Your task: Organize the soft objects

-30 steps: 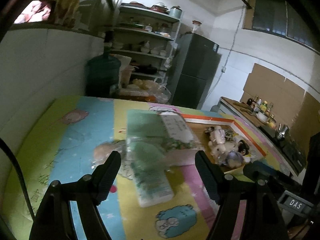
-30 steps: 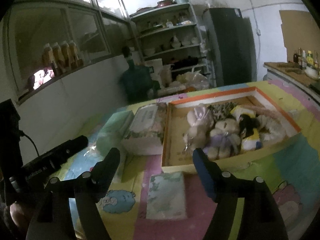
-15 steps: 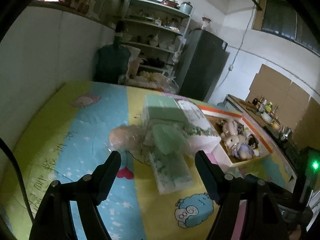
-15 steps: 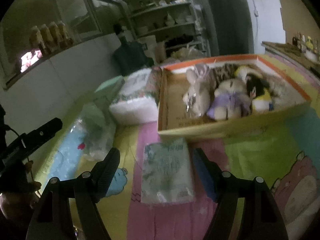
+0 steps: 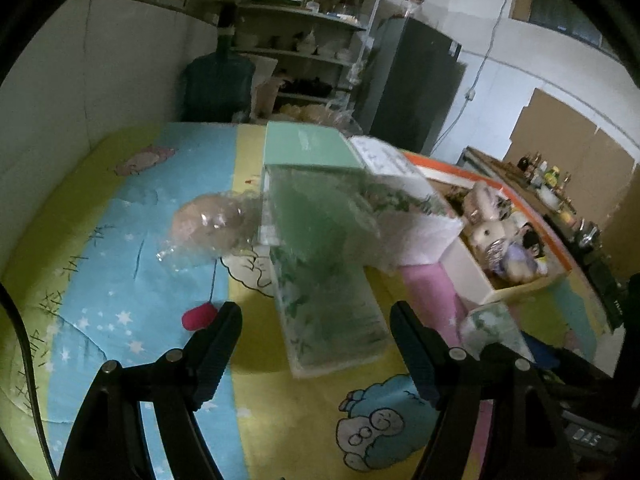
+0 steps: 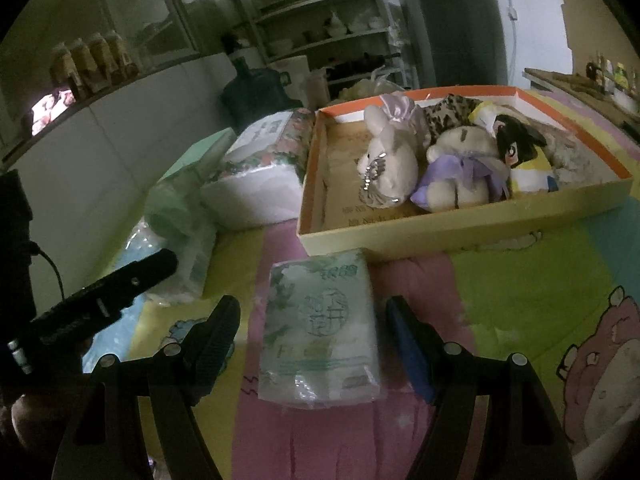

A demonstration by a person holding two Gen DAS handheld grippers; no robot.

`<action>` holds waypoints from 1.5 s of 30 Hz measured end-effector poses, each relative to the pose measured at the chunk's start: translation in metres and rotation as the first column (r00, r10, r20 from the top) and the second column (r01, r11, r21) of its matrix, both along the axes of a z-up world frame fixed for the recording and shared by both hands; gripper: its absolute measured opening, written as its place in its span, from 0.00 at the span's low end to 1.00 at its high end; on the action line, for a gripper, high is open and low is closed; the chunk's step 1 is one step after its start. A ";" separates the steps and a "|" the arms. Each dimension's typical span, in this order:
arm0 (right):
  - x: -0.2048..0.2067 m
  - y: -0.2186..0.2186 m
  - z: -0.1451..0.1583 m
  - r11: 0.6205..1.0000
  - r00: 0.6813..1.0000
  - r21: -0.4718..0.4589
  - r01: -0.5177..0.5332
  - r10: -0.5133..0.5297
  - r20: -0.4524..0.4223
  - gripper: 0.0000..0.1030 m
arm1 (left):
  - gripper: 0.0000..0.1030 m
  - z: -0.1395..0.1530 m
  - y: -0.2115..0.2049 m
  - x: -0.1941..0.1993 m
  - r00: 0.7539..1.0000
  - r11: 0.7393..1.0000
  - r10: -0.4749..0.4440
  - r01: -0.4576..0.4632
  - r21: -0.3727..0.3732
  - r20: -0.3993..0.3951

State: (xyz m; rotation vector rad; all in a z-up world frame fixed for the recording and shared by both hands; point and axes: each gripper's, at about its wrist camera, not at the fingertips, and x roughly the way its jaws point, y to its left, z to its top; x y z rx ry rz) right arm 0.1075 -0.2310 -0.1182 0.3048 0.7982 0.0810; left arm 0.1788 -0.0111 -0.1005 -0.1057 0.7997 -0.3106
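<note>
A green-printed tissue pack [image 6: 320, 328] lies on the cartoon mat, and my right gripper [image 6: 314, 312] stands open around its near end, pads apart from it. An orange-rimmed cardboard box [image 6: 460, 228] behind it holds several plush toys [image 6: 394, 152]. In the left wrist view my left gripper [image 5: 316, 318] is open just in front of a long green tissue pack [image 5: 328, 300]. Crumpled clear plastic wrap [image 5: 208, 228] lies to the left of that pack. The box [image 5: 472, 276] and toys [image 5: 486, 228] show at the right there.
A mint-green box [image 5: 308, 146] and a floral white tissue bundle [image 6: 260, 176] sit behind the packs. The left gripper's body [image 6: 100, 300] crosses the right view's left side. Shelves, a water jug [image 5: 218, 84] and a dark fridge [image 5: 416, 88] stand beyond the mat.
Both grippers have sunk and tipped down toward the mat. The tissue packs now look larger and lie closer between the open fingers.
</note>
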 end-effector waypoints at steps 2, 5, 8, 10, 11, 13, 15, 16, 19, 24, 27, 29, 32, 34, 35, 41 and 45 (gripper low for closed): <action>0.000 0.000 0.000 1.000 1.000 -0.002 -0.005 0.005 0.006 0.74 | 0.74 -0.003 -0.003 0.002 1.000 1.000 0.002 -0.002 0.010 -0.011; 0.001 0.000 -0.001 1.000 1.000 -0.011 -0.014 0.014 0.009 0.74 | 0.74 -0.007 -0.011 0.006 1.000 1.000 0.003 -0.003 0.025 -0.018; 0.001 0.001 -0.002 1.000 1.000 -0.015 -0.022 0.022 0.013 0.74 | 0.74 -0.010 -0.019 0.008 1.000 0.998 0.010 -0.009 0.069 -0.024; 0.000 0.000 -0.002 0.999 0.999 -0.017 -0.029 0.029 0.015 0.74 | 0.74 -0.010 -0.021 0.009 1.000 0.997 0.009 -0.007 0.072 -0.025; -0.001 0.000 -0.002 0.999 0.999 -0.018 -0.032 0.033 0.017 0.74 | 0.74 -0.011 -0.022 0.010 1.000 0.997 0.010 -0.008 0.076 -0.028; -0.001 -0.001 -0.003 0.999 0.999 -0.020 -0.039 0.039 0.020 0.74 | 0.74 -0.011 -0.024 0.011 0.999 0.996 0.013 -0.010 0.091 -0.030; -0.002 -0.001 -0.003 0.999 0.999 -0.021 -0.042 0.042 0.022 0.74 | 0.74 -0.011 -0.024 0.010 0.999 0.996 0.015 -0.012 0.092 -0.031; -0.003 -0.002 -0.002 0.999 0.999 -0.026 -0.041 0.042 0.022 0.69 | 0.74 -0.011 -0.024 0.010 0.999 0.996 0.015 -0.012 0.091 -0.031; -0.004 -0.003 -0.003 0.998 0.999 -0.043 -0.044 0.045 0.016 0.54 | 0.69 -0.011 -0.023 0.010 0.999 0.996 0.020 -0.018 0.085 -0.030; -0.007 -0.001 -0.001 0.997 0.998 -0.056 -0.055 0.056 0.016 0.50 | 0.52 -0.010 -0.015 0.009 0.999 0.998 0.006 -0.004 0.067 -0.039; -0.010 0.001 0.001 0.997 0.997 -0.049 -0.067 0.068 0.022 0.48 | 0.49 -0.009 -0.004 0.009 0.997 0.999 -0.025 0.022 -0.036 -0.076; -0.013 0.002 0.004 0.996 0.996 -0.043 -0.076 0.077 0.034 0.48 | 0.49 -0.010 0.008 0.012 0.990 0.983 -0.065 0.042 -0.181 -0.123; -0.015 0.006 0.009 0.995 0.995 -0.041 -0.087 0.089 0.049 0.47 | 0.48 -0.012 0.017 0.011 0.987 0.969 -0.072 0.034 -0.246 -0.147; -0.016 0.008 0.012 0.995 0.994 -0.038 -0.095 0.097 0.054 0.47 | 0.48 -0.011 0.018 0.009 0.988 0.972 -0.073 0.039 -0.232 -0.137; -0.017 0.009 0.013 0.994 0.993 -0.039 -0.098 0.100 0.056 0.47 | 0.48 -0.011 0.018 0.007 0.987 0.968 -0.084 0.047 -0.247 -0.140; -0.020 0.017 0.017 0.993 0.992 -0.043 -0.108 0.111 0.066 0.47 | 0.48 -0.009 0.014 -0.010 0.984 0.967 -0.122 0.089 -0.237 -0.127; -0.023 0.020 0.020 0.993 0.991 -0.051 -0.104 0.107 0.074 0.47 | 0.48 -0.004 0.010 -0.020 0.984 0.970 -0.142 0.118 -0.211 -0.104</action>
